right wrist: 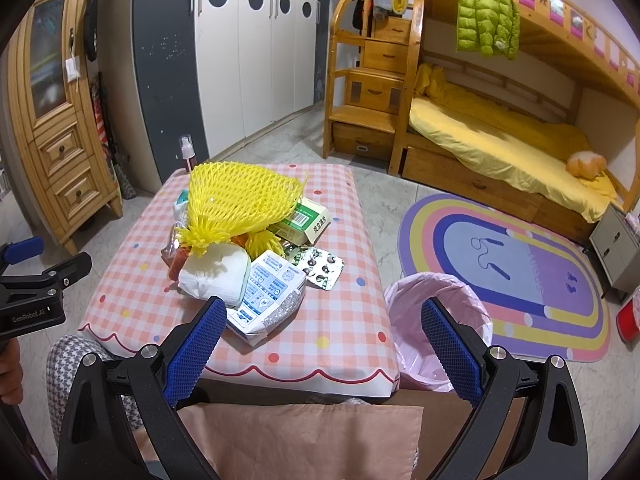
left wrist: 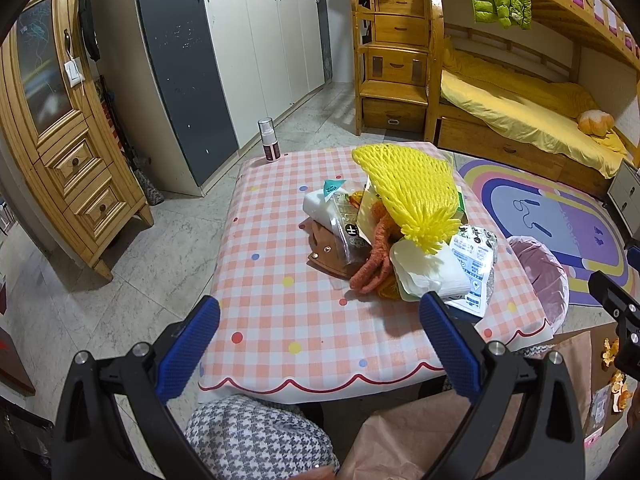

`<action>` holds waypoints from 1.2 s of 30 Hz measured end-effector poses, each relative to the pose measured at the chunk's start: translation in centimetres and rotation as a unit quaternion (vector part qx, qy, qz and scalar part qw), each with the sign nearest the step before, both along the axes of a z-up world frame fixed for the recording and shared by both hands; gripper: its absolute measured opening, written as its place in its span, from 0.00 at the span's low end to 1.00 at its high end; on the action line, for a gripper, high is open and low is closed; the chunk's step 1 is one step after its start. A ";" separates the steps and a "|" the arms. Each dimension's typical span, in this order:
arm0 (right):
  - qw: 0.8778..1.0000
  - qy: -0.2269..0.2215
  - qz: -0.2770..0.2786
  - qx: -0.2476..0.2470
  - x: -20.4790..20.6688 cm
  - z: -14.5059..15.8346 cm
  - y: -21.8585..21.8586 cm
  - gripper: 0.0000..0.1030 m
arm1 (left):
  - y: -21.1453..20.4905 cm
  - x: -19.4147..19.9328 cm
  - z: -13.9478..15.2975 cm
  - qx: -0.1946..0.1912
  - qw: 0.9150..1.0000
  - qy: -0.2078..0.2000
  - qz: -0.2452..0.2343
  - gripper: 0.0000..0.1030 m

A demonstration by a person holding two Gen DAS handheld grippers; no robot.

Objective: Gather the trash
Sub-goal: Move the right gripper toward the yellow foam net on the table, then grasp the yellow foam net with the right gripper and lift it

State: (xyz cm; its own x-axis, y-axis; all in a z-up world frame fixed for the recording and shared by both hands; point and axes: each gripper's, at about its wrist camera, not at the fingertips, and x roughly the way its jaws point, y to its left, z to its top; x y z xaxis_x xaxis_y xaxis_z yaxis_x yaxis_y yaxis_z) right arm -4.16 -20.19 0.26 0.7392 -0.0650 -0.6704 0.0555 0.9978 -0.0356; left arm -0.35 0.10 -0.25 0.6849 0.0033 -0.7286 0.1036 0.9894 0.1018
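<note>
I see the trash pile [right wrist: 244, 248] heaped mid-table [right wrist: 344, 320], yellow foam netting [right wrist: 240, 196] on top, a green box [right wrist: 306, 222] and blister pack [right wrist: 320, 266] beside it. The pink-lined bin [right wrist: 436, 320] stands just right of the table. My left gripper [left wrist: 320, 344] and right gripper [right wrist: 324, 348] hover, jaws spread, holding nothing.

Beyond the low table's checked cloth [right wrist: 348, 320] I see a wooden bunk bed [right wrist: 500, 148] with yellow bedding, and a green puffer jacket [right wrist: 486, 16] hangs from its top rail. A rainbow rug [right wrist: 520, 276] lies on the floor beside the bed. A small spray bottle [left wrist: 269, 140] stands upright at the table's far corner, with a white wardrobe [left wrist: 256, 52] and a wooden cabinet [left wrist: 60, 140] behind it.
</note>
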 end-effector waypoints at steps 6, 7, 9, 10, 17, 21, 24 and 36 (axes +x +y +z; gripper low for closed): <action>1.000 -0.012 0.014 0.008 0.6 -0.1 0.3 0.94 | 1.1 0.8 -0.1 -0.007 1.000 -0.002 0.016 0.94; 1.000 -0.012 0.018 0.006 0.9 -0.2 0.5 0.94 | 1.5 1.1 -0.1 -0.008 1.000 -0.003 0.020 0.94; 0.999 -0.016 0.027 0.010 1.7 -0.4 0.7 0.94 | 2.0 1.5 -0.3 -0.011 1.000 -0.005 0.028 0.94; 0.999 -0.022 0.034 0.013 2.1 -0.3 0.9 0.94 | 2.4 1.8 -0.4 -0.012 0.999 -0.006 0.034 0.94; 0.998 0.000 0.069 0.012 6.3 -1.6 3.2 0.93 | 4.6 4.5 -2.5 -0.006 0.999 -0.004 0.050 0.94; 0.995 0.000 0.103 0.012 8.8 -2.1 4.9 0.85 | 5.7 6.2 -3.1 -0.021 0.998 -0.002 0.056 0.90; 0.993 0.012 0.113 0.011 10.6 -2.7 5.7 0.60 | 5.8 7.7 -3.4 -0.021 0.998 0.002 0.052 0.82; 0.990 0.064 0.118 0.035 17.1 -6.2 7.9 0.79 | 5.8 11.8 -5.7 -0.029 0.998 0.018 0.050 0.82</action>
State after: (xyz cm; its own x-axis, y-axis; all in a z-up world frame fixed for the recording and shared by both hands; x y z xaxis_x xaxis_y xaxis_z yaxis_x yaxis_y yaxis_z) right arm 12.92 -12.33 -5.97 0.6376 0.1494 -0.7557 -0.1807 0.9826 0.0418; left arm 11.49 5.86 -5.90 0.6564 0.0279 -0.7539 0.0066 0.9991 0.0427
